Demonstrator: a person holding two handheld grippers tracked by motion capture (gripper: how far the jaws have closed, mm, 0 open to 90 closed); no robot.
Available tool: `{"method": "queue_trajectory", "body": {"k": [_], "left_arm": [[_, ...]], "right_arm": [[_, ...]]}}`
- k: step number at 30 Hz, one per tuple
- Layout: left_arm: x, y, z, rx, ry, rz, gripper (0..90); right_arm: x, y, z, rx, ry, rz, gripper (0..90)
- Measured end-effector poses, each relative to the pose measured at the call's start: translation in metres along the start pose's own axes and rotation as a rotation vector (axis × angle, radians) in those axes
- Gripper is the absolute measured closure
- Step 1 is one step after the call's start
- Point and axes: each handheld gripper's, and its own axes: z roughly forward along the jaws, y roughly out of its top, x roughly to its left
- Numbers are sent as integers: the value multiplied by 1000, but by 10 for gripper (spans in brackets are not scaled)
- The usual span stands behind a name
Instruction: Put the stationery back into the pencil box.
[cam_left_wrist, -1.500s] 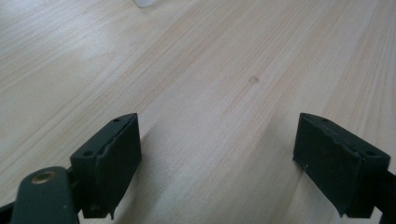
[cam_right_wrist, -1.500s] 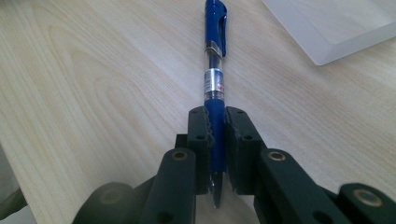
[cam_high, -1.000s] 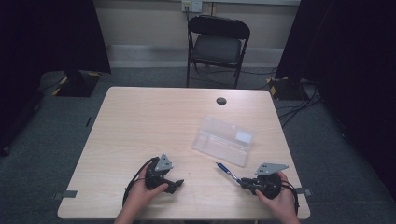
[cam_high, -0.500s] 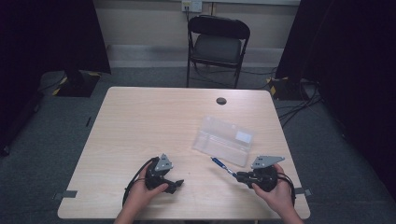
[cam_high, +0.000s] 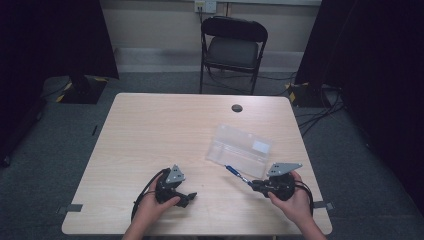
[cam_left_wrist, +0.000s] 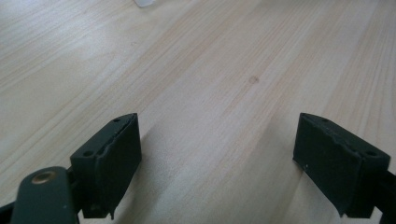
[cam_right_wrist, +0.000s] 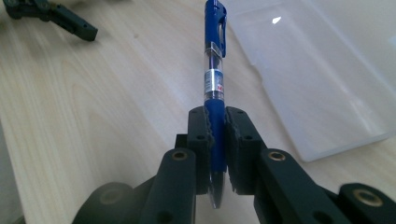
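A blue pen (cam_right_wrist: 214, 70) with a clear barrel is clamped by its grip end in my right gripper (cam_right_wrist: 217, 128), pointing away over the table toward the clear plastic case (cam_right_wrist: 322, 79). From above, the pen (cam_high: 237, 173) sticks out left of the right gripper (cam_high: 256, 184), its far end close to the front edge of the case (cam_high: 241, 149). My left gripper (cam_high: 189, 198) rests on the table at the front left. Its jaws (cam_left_wrist: 219, 154) stand wide apart over bare wood with nothing between them.
The light wooden table (cam_high: 160, 130) has a round cable hole (cam_high: 237, 107) near its far edge. A black folding chair (cam_high: 231, 47) stands behind it. The left gripper (cam_right_wrist: 51, 14) lies at the far left in the right gripper view. Dark curtains flank the room.
My right gripper has carried the pen a little to the left and forward, closer to the case's front edge. The left gripper has stayed put.
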Motion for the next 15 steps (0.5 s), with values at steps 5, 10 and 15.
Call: {"method": "queue_trajectory", "body": {"k": [5,10,15], "left_arm": [[0,0,0,0,0,0,147],[0,0,0,0,0,0,147],[0,0,0,0,0,0,147]], "right_arm": [[-16,11,0,-3,5,-12,811],[-28,18,3,-5,-7,-24,811],[-36,18,5,3,-17,-5,811]]}}
